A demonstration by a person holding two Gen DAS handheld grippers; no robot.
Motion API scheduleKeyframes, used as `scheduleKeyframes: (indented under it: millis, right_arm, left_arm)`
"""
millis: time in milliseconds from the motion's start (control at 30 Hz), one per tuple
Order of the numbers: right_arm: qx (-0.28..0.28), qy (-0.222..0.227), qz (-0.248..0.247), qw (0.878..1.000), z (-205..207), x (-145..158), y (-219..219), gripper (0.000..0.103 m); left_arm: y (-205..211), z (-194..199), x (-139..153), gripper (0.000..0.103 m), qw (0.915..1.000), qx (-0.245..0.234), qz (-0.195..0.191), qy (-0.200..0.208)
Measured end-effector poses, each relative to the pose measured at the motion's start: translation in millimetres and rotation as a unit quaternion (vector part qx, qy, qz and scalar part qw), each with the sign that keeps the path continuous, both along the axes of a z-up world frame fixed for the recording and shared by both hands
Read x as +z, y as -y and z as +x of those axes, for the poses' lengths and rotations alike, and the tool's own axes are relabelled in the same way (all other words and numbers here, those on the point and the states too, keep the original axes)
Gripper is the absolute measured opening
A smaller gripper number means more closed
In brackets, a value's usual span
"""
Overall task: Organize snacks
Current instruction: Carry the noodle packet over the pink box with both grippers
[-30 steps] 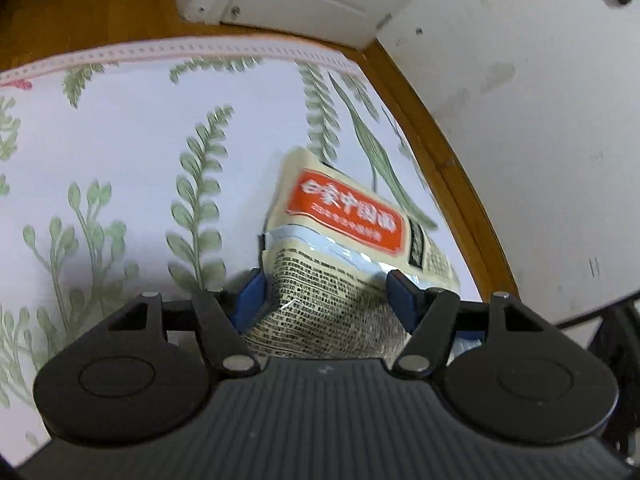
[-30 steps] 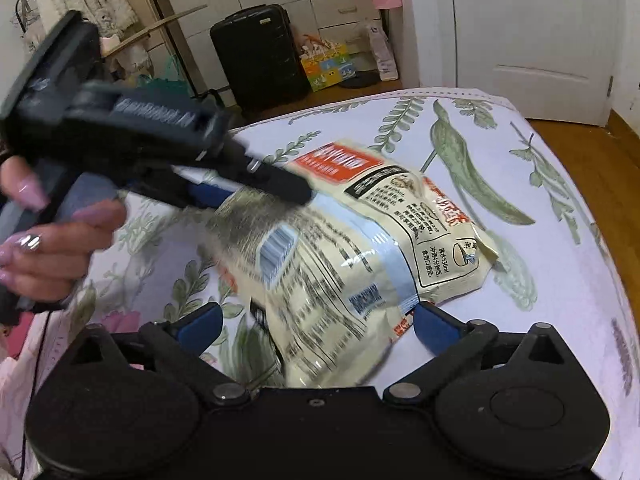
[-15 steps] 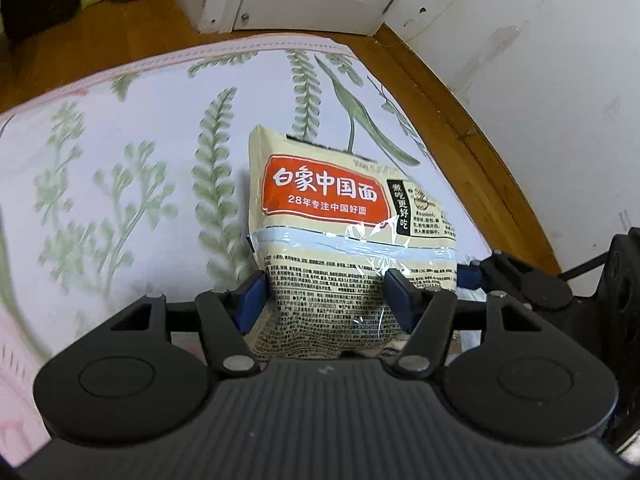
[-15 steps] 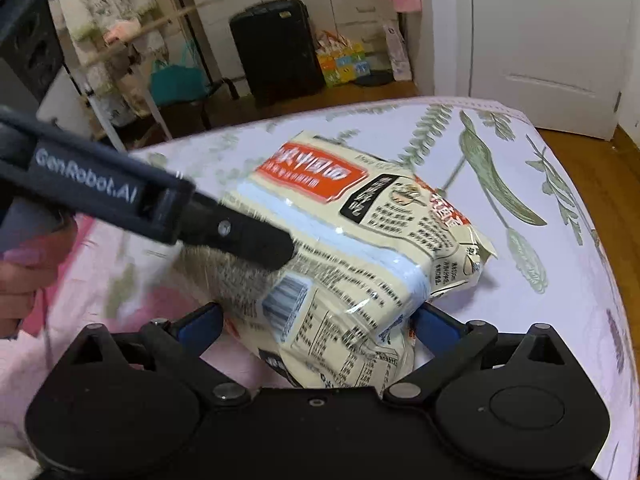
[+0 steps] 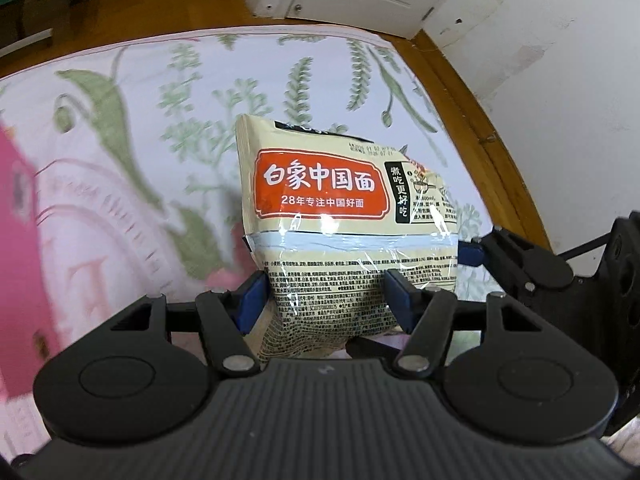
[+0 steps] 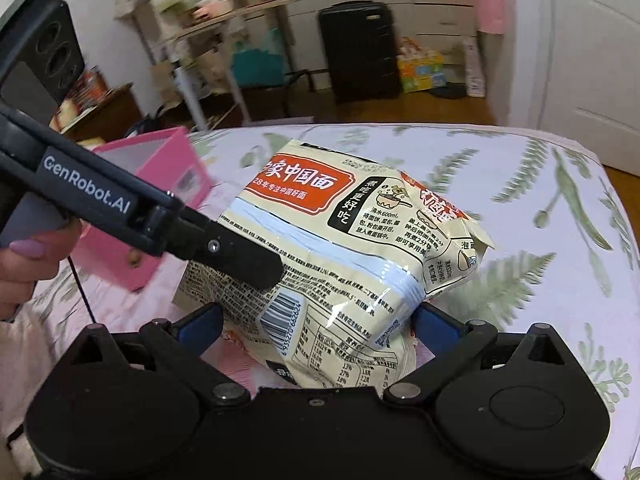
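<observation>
A large cream multipack of instant noodles (image 5: 344, 216), with an orange label panel and a clear tape band round its middle, is held clear above the fern-print bedspread (image 5: 200, 92). All positions below are given relative to this pack.

The left gripper (image 5: 324, 300) has its blue pads (image 5: 252, 300) pressed against either side of the pack's near end, jaws about half spread with the wrapper pinched between them. Seen from the right wrist camera, this same gripper reaches in from the pack's left side, one black finger lying across the printed face just above the barcode. A hand (image 6: 24, 264) with painted nails grips its handle.

The right gripper (image 6: 316, 324) brackets the pack's lower end, jaws spread wide with the pack between them. Its blue pads (image 6: 432, 324) sit at the wrapper's edges; whether they press firmly cannot be told.

A pink open box (image 6: 160, 200) stands on the bedspread beyond the pack's left side, near but apart. A black suitcase (image 6: 360, 56) stands on the floor well behind the pack, beside a white door (image 6: 592, 64).
</observation>
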State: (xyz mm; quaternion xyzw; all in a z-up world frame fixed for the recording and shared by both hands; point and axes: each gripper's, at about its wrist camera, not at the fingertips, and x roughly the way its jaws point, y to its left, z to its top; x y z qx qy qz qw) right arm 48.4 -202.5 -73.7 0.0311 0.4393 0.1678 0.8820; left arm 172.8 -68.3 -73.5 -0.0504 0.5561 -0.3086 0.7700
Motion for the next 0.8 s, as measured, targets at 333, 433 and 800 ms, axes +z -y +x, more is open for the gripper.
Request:
scheduleKeyframes:
  millis: [333, 433, 800]
  right_arm:
    - [0.085, 0.008, 0.007, 0.996, -20.4, 34.6, -54.2, 0.103]
    - [0.105, 0.013, 0.005, 0.994, -22.1, 41.4, -69.5, 0.103]
    - [0.153, 0.007, 0.031, 0.988, -15.1, 53.2, -103.9, 0.099]
  left_arm:
    - [-69.8, -38.8, 17.9, 0.062, 0.9990, 0.041, 0.010, -0.016]
    - [-83.3, -45.6, 21.7, 0.062, 0.9984, 0.051, 0.013, -0.018]
    - [-134.6, -63.1, 43.5, 0.062, 0.9960, 0.088, 0.012, 0.002]
